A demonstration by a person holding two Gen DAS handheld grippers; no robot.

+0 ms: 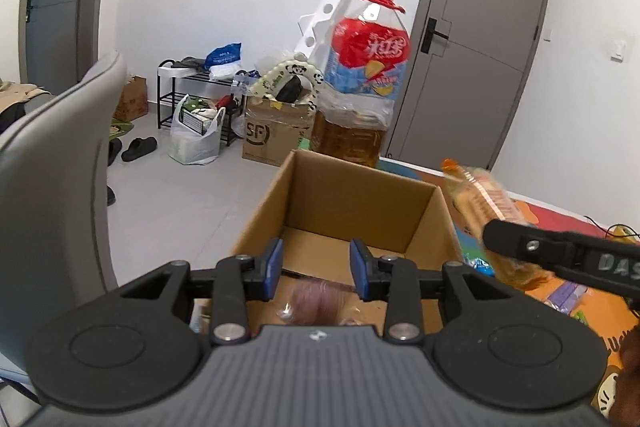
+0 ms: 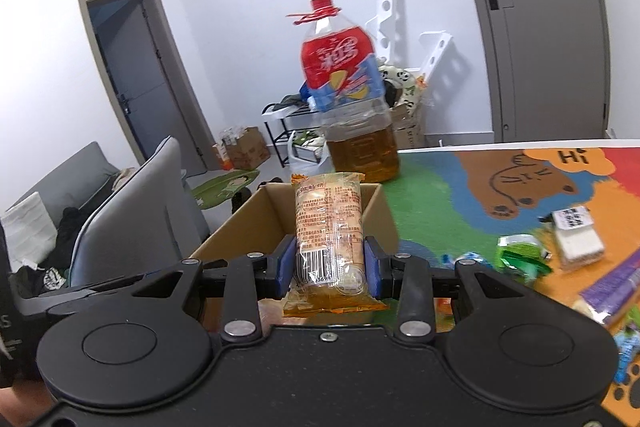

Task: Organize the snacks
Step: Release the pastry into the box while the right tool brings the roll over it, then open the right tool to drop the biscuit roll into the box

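Observation:
An open cardboard box (image 1: 424, 227) stands on the table's left part; it also shows in the right wrist view (image 2: 384, 215). My left gripper (image 1: 316, 269) is open and empty, over the box's near side, with a pinkish wrapped snack (image 1: 316, 303) lying inside the box below it. My right gripper (image 2: 330, 267) is shut on an orange-wrapped cake pack (image 2: 328, 227) and holds it upright just right of the box; the pack also shows in the left wrist view (image 1: 484, 203). Several loose snacks (image 2: 576, 239) lie on the colourful mat to the right.
A big oil bottle (image 1: 360, 87) stands right behind the box on the table (image 2: 440, 179). A grey chair back (image 1: 52, 167) is close on the left. The floor beyond holds cartons, bags and a shoe rack (image 1: 192, 99).

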